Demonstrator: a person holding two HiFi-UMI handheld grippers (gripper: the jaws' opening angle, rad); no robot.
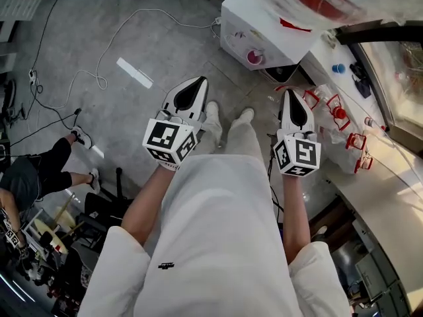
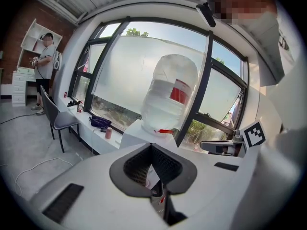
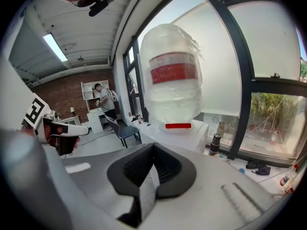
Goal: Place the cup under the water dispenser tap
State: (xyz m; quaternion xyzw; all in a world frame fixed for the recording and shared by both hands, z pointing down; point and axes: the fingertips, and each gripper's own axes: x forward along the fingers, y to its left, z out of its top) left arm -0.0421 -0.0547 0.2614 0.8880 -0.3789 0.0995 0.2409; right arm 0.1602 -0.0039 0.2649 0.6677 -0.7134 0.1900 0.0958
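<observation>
Left gripper and right gripper are both closed on nothing, well short of the water dispenser; the pink cup sits at its front face, seemingly below the tap but unconfirmed, so placement looks either finished or not begun.

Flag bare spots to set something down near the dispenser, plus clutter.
Free: grey floor between the white strip and the water dispenser. Crowded: the counter at right carries red items; cables loop over the floor at left.
</observation>
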